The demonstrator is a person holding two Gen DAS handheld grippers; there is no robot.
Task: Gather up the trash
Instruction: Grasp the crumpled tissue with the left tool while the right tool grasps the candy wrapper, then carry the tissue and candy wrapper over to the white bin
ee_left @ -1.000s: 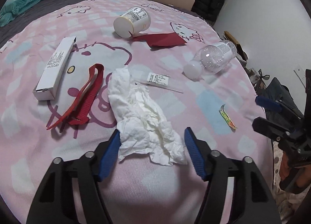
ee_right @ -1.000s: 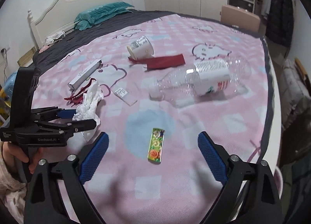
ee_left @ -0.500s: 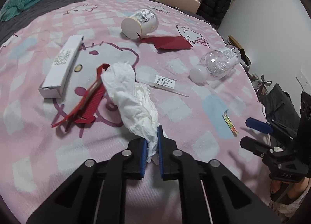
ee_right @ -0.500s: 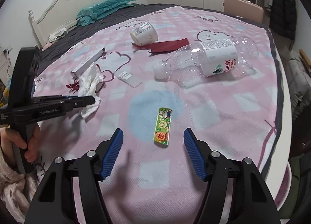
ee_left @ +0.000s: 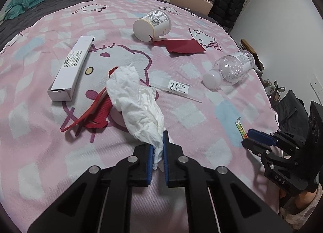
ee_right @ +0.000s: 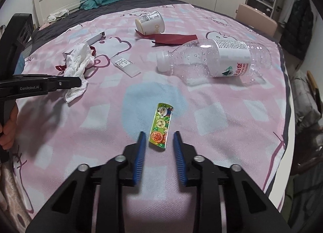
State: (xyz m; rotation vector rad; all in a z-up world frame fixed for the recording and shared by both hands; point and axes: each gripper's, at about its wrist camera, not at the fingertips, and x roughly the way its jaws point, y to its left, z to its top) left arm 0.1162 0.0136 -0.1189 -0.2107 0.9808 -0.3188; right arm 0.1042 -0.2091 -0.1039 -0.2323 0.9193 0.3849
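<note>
The left tongs [ee_left: 157, 148] are seen clamped on the near end of the crumpled white tissue [ee_left: 137, 103]; the rest of the tissue is trailed away from the pads over the pink blanket [ee_left: 40, 128] on the bed, its far part lying over the red strap [ee_left: 97, 115]. In the right wrist view the same tissue [ee_right: 77, 65] is seen pinched at the tip of the left tongs [ee_right: 80, 82], with a loose corner hanging below them.

The right tongs [ee_right: 158, 142] have just been closing, and their blue pads are seen set either side of the near end of the colourful wrapper [ee_right: 161, 126], a gap showing on both sides; the wrapper is not yet pressed and is lying flat on the blanket. In the left wrist view the wrapper [ee_left: 241, 129] is seen at the tips of the right tongs [ee_left: 247, 137].

Further off, well apart from both tongs, a clear bottle [ee_right: 214, 61] is laid on its side, with a paper cup [ee_left: 152, 25] tipped over beside a red paper scrap [ee_left: 181, 46], a white box [ee_left: 70, 69] and a clear labelled sleeve [ee_left: 177, 89].
</note>
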